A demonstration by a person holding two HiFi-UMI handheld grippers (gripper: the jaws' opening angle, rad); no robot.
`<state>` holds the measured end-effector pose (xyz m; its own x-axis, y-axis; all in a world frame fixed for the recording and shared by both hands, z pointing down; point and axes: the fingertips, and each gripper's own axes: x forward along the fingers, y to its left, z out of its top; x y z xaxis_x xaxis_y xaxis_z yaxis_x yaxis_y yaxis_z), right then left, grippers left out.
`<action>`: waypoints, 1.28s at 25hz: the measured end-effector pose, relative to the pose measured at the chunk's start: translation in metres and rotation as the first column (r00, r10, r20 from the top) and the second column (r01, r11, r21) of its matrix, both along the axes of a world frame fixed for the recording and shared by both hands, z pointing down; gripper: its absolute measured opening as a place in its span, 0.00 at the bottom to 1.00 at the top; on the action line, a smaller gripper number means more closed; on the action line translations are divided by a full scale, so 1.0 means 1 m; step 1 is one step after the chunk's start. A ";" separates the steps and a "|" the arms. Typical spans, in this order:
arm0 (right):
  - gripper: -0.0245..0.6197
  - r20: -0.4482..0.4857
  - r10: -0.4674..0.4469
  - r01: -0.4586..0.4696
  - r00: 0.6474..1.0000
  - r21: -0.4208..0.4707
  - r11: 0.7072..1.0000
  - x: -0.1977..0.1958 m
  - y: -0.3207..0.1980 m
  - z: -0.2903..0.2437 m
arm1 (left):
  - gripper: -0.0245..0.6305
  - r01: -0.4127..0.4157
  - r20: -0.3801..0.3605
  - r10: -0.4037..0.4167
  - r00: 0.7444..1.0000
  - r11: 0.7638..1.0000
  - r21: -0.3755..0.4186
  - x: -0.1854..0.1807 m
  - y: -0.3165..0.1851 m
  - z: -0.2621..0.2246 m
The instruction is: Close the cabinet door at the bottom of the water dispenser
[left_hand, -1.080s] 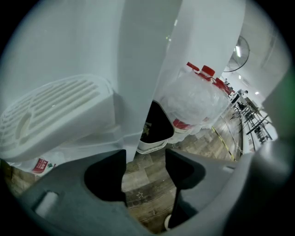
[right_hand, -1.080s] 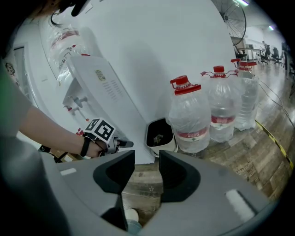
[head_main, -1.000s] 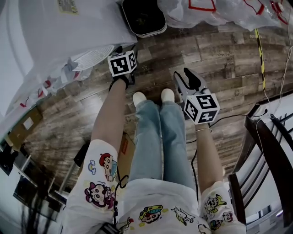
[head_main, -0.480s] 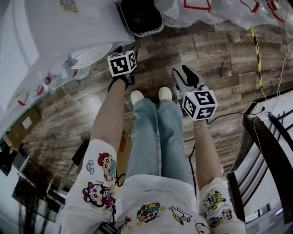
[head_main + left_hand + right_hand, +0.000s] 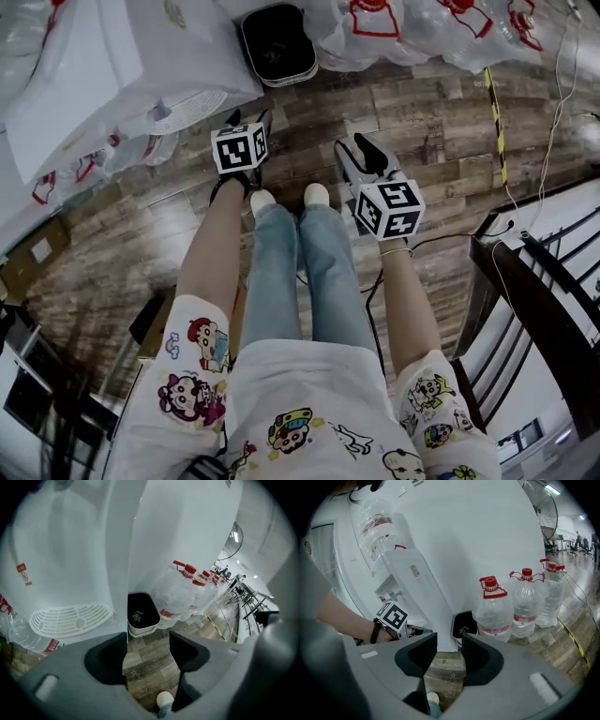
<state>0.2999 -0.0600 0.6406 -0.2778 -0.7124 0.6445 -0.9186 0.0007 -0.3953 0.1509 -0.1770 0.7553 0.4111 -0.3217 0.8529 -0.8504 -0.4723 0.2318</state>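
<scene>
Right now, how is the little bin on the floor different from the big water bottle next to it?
The bin is dark inside with a pale rim; the water bottle is clear with a red label. The bin is open on top; the water bottle has a red cap. The bin is shorter; the water bottle stands taller. Both stand upright on the wooden floor.

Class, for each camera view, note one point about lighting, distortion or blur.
Head view: evenly lit, wooden floor planks bowed by the wide lens. Left gripper view: black circular border, water dispenser washed out. Right gripper view: fisheye leans the water bottles; ceiling light bright upper right.
</scene>
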 end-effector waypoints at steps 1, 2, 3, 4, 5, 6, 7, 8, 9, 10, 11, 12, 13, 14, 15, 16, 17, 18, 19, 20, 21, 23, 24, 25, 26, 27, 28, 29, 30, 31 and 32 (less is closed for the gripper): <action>0.28 -0.003 -0.007 0.007 1.000 0.006 1.000 -0.002 0.000 -0.007 | 0.47 -0.007 -0.004 0.007 1.000 1.000 0.008 0.000 0.002 -0.009; 0.28 -0.006 -0.011 0.011 1.000 0.012 1.000 -0.003 0.001 -0.014 | 0.47 -0.010 -0.009 0.011 1.000 1.000 0.015 0.000 0.004 -0.018; 0.28 -0.009 -0.013 0.013 1.000 0.018 1.000 -0.004 0.002 -0.020 | 0.47 -0.011 -0.015 0.012 1.000 1.000 0.021 0.000 0.007 -0.026; 0.28 -0.012 -0.013 0.014 1.000 0.024 1.000 -0.005 0.003 -0.027 | 0.47 -0.011 -0.021 0.012 1.000 1.000 0.025 0.000 0.010 -0.034; 0.28 -0.015 -0.014 0.014 1.000 0.029 0.999 -0.006 0.004 -0.033 | 0.47 -0.011 -0.027 0.011 1.000 1.000 0.028 0.000 0.014 -0.042; 0.28 -0.020 -0.014 0.015 1.000 0.035 0.999 -0.007 0.005 -0.039 | 0.47 -0.012 -0.032 0.013 0.999 0.999 0.032 -0.001 0.017 -0.049; 0.28 -0.024 -0.014 0.015 1.000 0.041 0.999 -0.007 0.006 -0.045 | 0.47 -0.014 -0.036 0.015 0.999 0.999 0.037 -0.001 0.020 -0.056; 0.28 -0.029 -0.013 0.014 1.000 0.046 0.999 -0.007 0.006 -0.050 | 0.47 -0.018 -0.041 0.020 0.999 0.999 0.043 -0.001 0.022 -0.063; 0.28 -0.034 -0.010 0.012 0.999 0.052 0.999 -0.006 0.005 -0.056 | 0.47 -0.023 -0.048 0.025 0.999 0.999 0.049 0.001 0.025 -0.070; 0.28 -0.039 -0.007 0.009 0.999 0.057 0.998 -0.006 0.006 -0.061 | 0.47 -0.029 -0.054 0.032 0.998 0.998 0.053 0.002 0.027 -0.076; 0.28 -0.044 -0.004 0.007 0.999 0.061 0.998 -0.006 0.007 -0.066 | 0.47 -0.034 -0.060 0.038 0.998 0.998 0.055 0.003 0.031 -0.082; 0.28 -0.046 -0.002 0.005 0.999 0.062 0.998 -0.008 0.009 -0.071 | 0.47 -0.040 -0.063 0.044 0.997 0.998 0.054 0.001 0.036 -0.089; 0.28 -0.045 -0.001 0.003 0.999 0.062 0.998 -0.012 0.013 -0.077 | 0.47 -0.047 -0.064 0.051 0.997 0.997 0.053 -0.002 0.042 -0.097; 0.28 -0.043 0.001 0.002 0.999 0.062 0.998 -0.015 0.016 -0.083 | 0.47 -0.055 -0.065 0.058 0.996 0.997 0.053 -0.005 0.048 -0.106; 0.28 -0.042 0.001 0.002 0.999 0.064 0.998 -0.017 0.019 -0.090 | 0.47 -0.062 -0.068 0.066 0.996 0.997 0.056 -0.007 0.053 -0.115; 0.28 -0.044 -0.001 0.004 0.999 0.069 0.998 -0.019 0.022 -0.098 | 0.47 -0.068 -0.073 0.072 0.995 0.996 0.063 -0.007 0.057 -0.125; 0.28 -0.047 -0.003 0.007 0.999 0.078 0.997 -0.019 0.023 -0.106 | 0.47 -0.073 -0.080 0.079 0.994 0.995 0.073 -0.006 0.059 -0.135; 0.28 -0.051 -0.005 0.010 0.999 0.088 0.996 -0.019 0.023 -0.115 | 0.47 -0.078 -0.088 0.085 0.992 0.993 0.085 -0.006 0.061 -0.146; 0.28 -0.055 -0.006 0.011 0.998 0.100 0.995 -0.018 0.022 -0.125 | 0.47 -0.081 -0.097 0.090 0.991 0.992 0.098 -0.005 0.062 -0.158; 0.28 -0.059 -0.005 0.011 0.998 0.113 0.993 -0.017 0.022 -0.136 | 0.47 -0.083 -0.106 0.095 0.990 0.990 0.110 -0.005 0.063 -0.169; 0.28 -0.061 -0.001 0.009 0.998 0.128 0.992 -0.016 0.021 -0.148 | 0.47 -0.085 -0.114 0.099 0.989 0.989 0.122 -0.006 0.065 -0.182; 0.28 -0.063 0.011 0.000 0.998 0.163 0.987 -0.014 0.020 -0.174 | 0.47 -0.090 -0.129 0.109 0.986 0.985 0.147 -0.008 0.067 -0.207; 0.28 -0.062 0.017 -0.005 0.998 0.183 0.983 -0.013 0.018 -0.187 | 0.47 -0.090 -0.140 0.113 0.984 0.982 0.163 -0.009 0.068 -0.220; 0.28 -0.058 0.022 -0.010 0.998 0.203 0.979 -0.013 0.017 -0.201 | 0.47 -0.087 -0.152 0.115 0.982 0.980 0.181 -0.010 0.068 -0.233; 0.28 -0.054 0.027 -0.015 0.998 0.222 0.975 -0.012 0.015 -0.214 | 0.47 -0.081 -0.166 0.114 0.979 0.977 0.198 -0.011 0.068 -0.246; 0.28 -0.048 0.032 -0.019 0.998 0.240 0.971 -0.013 0.014 -0.227 | 0.47 -0.072 -0.180 0.112 0.977 0.974 0.215 -0.013 0.068 -0.260; 0.28 -0.042 0.035 -0.023 0.999 0.258 0.966 -0.014 0.014 -0.239 | 0.47 -0.064 -0.196 0.111 0.974 0.971 0.230 -0.015 0.069 -0.272; 0.27 -0.037 0.035 -0.023 0.999 0.275 0.961 -0.015 0.015 -0.251 | 0.47 -0.056 -0.211 0.110 0.971 0.968 0.246 -0.016 0.070 -0.285; 0.27 -0.036 0.030 -0.018 0.999 0.294 0.956 -0.017 0.015 -0.263 | 0.47 -0.048 -0.227 0.110 0.968 0.963 0.263 -0.018 0.072 -0.298; 0.27 -0.039 0.020 -0.007 0.999 0.313 0.950 -0.019 0.015 -0.275 | 0.47 -0.041 -0.241 0.112 0.964 0.958 0.283 -0.019 0.073 -0.311; 0.27 -0.043 0.006 0.009 0.999 0.333 0.943 -0.022 0.016 -0.287 | 0.47 -0.034 -0.256 0.116 0.960 0.952 0.304 -0.020 0.074 -0.325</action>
